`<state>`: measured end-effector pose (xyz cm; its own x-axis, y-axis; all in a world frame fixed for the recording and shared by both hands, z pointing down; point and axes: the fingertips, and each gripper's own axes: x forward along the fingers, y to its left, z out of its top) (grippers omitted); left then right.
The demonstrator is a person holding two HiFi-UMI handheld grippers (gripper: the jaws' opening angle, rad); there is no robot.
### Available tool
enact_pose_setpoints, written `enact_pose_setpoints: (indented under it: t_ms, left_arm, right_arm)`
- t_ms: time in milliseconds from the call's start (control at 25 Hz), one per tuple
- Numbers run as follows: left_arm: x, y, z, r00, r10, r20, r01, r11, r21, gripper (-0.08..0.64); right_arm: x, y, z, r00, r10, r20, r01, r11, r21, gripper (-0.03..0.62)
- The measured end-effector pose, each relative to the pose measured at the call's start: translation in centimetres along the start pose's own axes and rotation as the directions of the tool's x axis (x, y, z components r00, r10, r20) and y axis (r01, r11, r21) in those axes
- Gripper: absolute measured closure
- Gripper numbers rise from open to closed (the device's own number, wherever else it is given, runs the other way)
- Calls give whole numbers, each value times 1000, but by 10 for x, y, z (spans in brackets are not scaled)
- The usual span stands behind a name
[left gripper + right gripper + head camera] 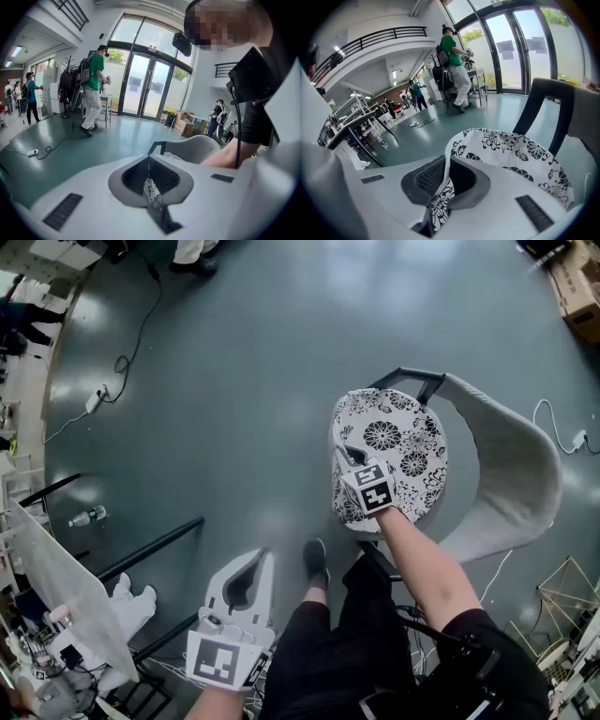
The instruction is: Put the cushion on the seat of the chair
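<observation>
A round white cushion with black flowers (403, 442) lies over the seat of a grey shell chair (511, 474) with a black frame (412, 379). My right gripper (345, 457) is shut on the cushion's near-left edge; in the right gripper view the fabric (511, 150) runs pinched between the jaws of that gripper (447, 161). My left gripper (265, 557) hangs low at the left, over the floor and well apart from the chair, shut and holding nothing. In the left gripper view its jaws (149, 159) meet, a sliver of flowered pattern shows through their slit, and the chair (192, 145) stands beyond.
The person's shoe (317, 563) is on the green floor just before the chair. A black rail (150, 549) and a bottle (86, 517) are at the left, cables (122, 362) at the far left, cardboard boxes (577, 287) at the top right. People (91, 89) stand near glass doors.
</observation>
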<state>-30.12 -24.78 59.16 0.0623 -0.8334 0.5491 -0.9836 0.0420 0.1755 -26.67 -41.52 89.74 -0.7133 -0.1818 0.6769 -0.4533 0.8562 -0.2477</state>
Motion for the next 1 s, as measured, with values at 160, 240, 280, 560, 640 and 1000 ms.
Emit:
enact_pose_setpoints:
  t_ms: [160, 240, 280, 560, 640, 1000]
  left_arm:
    - [5, 2, -12, 1000, 2, -21, -2, 1000, -10, 551]
    - [6, 1, -16, 1000, -3, -28, 2, 1000, -12, 551]
    - [6, 0, -17, 1000, -5, -30, 5, 1000, -12, 551]
    - [13, -6, -25, 999, -11, -40, 10, 1000, -24, 551]
    - [14, -10, -24, 999, -17, -40, 16, 1000, -22, 551]
    - [16, -28, -20, 999, -37, -36, 37, 999, -9, 551]
  right_arm:
    - [18, 1, -11, 1000, 7, -14, -7, 1000, 14, 559]
    - [22, -1, -19, 1000, 4, -24, -3, 999, 36, 533]
    - [22, -3, -23, 1000, -2, -28, 3, 999, 45, 501]
    - [15, -19, -40, 1000, -8, -18, 9, 995, 99, 413]
    - [10, -21, -42, 1000, 1, -1, -1, 993, 119, 376]
    - [-25, -19, -23, 992, 39, 118, -56, 989, 139, 298]
